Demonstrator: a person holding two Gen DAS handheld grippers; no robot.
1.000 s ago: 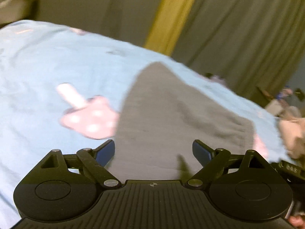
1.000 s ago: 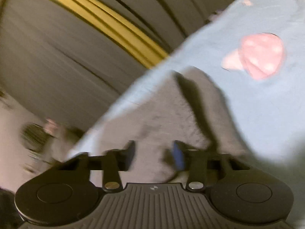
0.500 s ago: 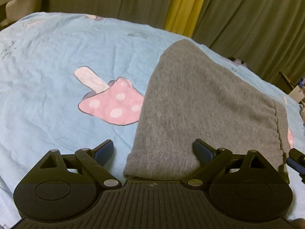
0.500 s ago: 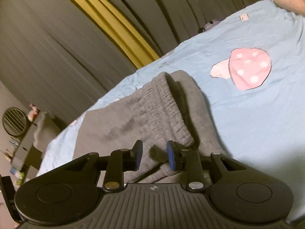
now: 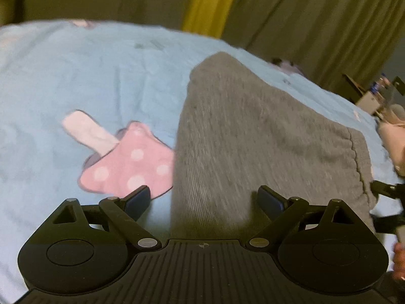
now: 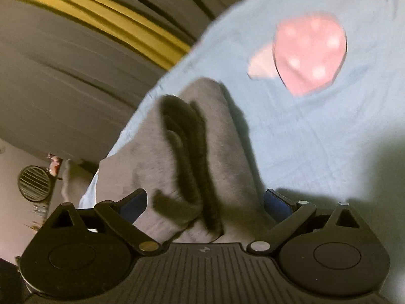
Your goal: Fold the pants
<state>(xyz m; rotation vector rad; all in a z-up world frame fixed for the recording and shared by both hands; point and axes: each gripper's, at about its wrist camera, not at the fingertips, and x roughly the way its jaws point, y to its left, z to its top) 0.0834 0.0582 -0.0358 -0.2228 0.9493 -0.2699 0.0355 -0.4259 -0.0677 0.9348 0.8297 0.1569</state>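
The grey knit pants (image 5: 253,136) lie folded flat on the light blue bedsheet (image 5: 76,76). My left gripper (image 5: 203,201) is open and empty, its fingers astride the near left corner of the pants. In the right wrist view the pants (image 6: 157,157) show their stacked folded edge with dark gaps between the layers. My right gripper (image 6: 205,204) is open wide, its fingers on either side of that folded edge, holding nothing. Part of the right gripper (image 5: 387,202) shows at the left wrist view's right edge.
A pink mushroom print (image 5: 126,164) marks the sheet left of the pants; another mushroom print (image 6: 308,53) shows in the right wrist view. Grey curtains with a yellow stripe (image 5: 210,2) hang behind the bed. Clutter (image 5: 374,96) and a round fan (image 6: 34,183) stand beside the bed.
My right gripper has opened wide from nearly shut. Both views have shifted slightly and are blurred with motion. The pants lie as before.
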